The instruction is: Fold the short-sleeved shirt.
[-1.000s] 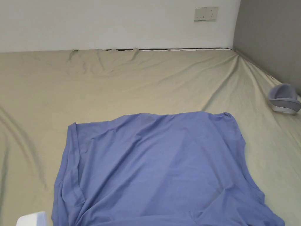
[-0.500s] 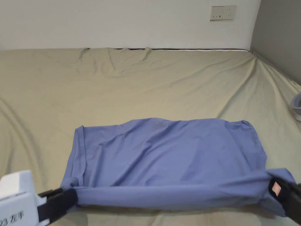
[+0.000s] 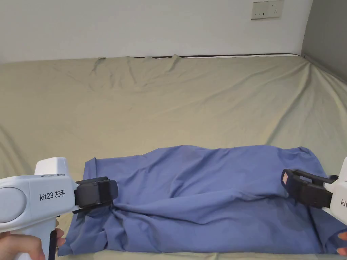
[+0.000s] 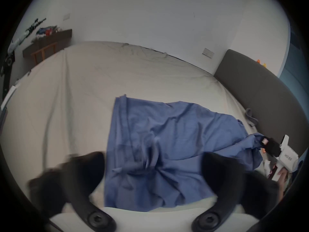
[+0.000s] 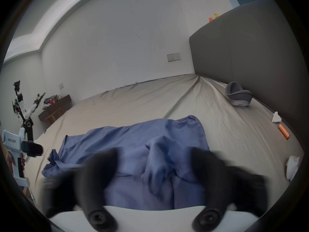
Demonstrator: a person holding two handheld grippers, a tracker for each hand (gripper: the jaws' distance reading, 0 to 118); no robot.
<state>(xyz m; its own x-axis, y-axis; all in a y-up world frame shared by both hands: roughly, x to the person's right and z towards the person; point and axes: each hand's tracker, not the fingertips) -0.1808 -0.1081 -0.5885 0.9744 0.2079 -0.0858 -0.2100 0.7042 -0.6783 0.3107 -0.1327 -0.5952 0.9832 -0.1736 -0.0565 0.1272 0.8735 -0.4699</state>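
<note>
A blue short-sleeved shirt (image 3: 210, 189) lies on the olive bed sheet (image 3: 169, 101), with its near part doubled over into a wrinkled band. My left gripper (image 3: 101, 193) hovers at the shirt's left end. In the left gripper view my left gripper (image 4: 153, 158) has its jaws wide apart, with bunched shirt (image 4: 167, 143) cloth lying between them. My right gripper (image 3: 288, 179) is at the shirt's right end. In the right gripper view my right gripper (image 5: 154, 153) is also spread wide over a ridge of the shirt (image 5: 150, 143). Both pairs of jaws are motion-blurred.
A grey headboard (image 5: 250, 51) bounds the bed on the right, and a white wall lies beyond it. Along the headboard lie a grey slipper-like object (image 5: 238, 95), a crumpled tissue (image 5: 275, 117) and an orange tube (image 5: 283, 133). A dark wooden bench (image 4: 46, 44) stands past the bed's far left.
The shirt first lay spread flat. Then both grippers held its near edge lifted. Now that edge lies folded forward over the shirt and both pairs of jaws have opened. The camera also shifted.
</note>
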